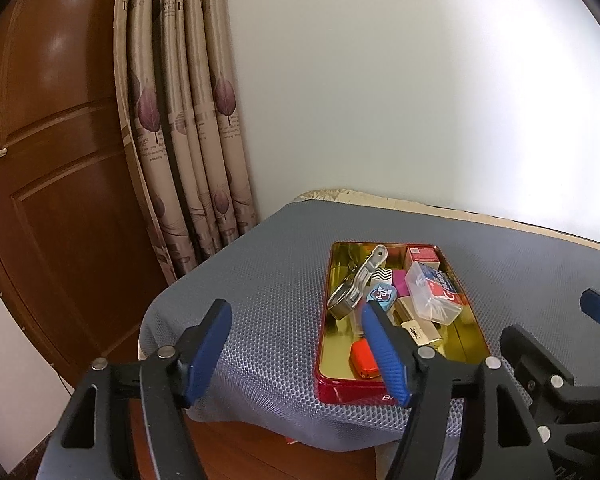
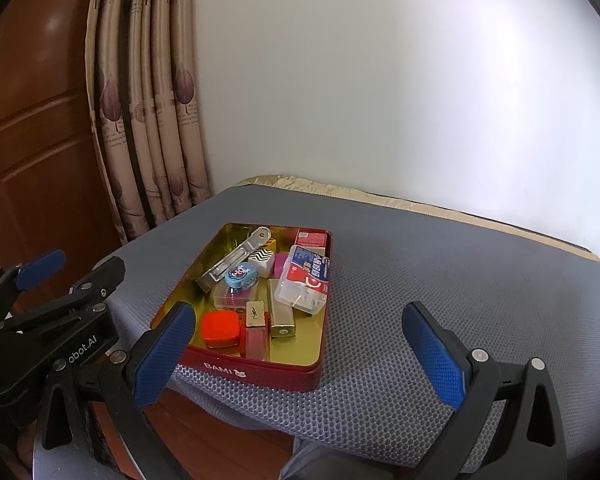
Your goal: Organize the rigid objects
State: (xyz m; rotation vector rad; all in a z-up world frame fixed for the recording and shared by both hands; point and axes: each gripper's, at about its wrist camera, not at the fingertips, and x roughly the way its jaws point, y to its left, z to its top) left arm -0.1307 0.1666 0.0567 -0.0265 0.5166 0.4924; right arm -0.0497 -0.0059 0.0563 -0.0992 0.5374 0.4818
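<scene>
A red tin (image 1: pixel 352 394) (image 2: pixel 260 372) with a gold inside sits on the grey mat. It holds several small items: a silver metal clip (image 1: pixel 358 284) (image 2: pixel 230 260), a clear plastic box (image 1: pixel 432 294) (image 2: pixel 304 284), a red case (image 1: pixel 365 359) (image 2: pixel 220 330), a blue round case (image 2: pixel 241 276), and gold lipstick tubes (image 2: pixel 282 314). My left gripper (image 1: pixel 296 354) is open and empty, at the tin's near left corner. My right gripper (image 2: pixel 300 356) is open and empty, its fingers either side of the tin's near edge.
The grey honeycomb mat (image 1: pixel 260 292) (image 2: pixel 440 264) covers a table that ends close in front of the tin. A white wall stands behind. Curtains (image 1: pixel 188 120) and a brown wooden door (image 1: pixel 44 160) are on the left.
</scene>
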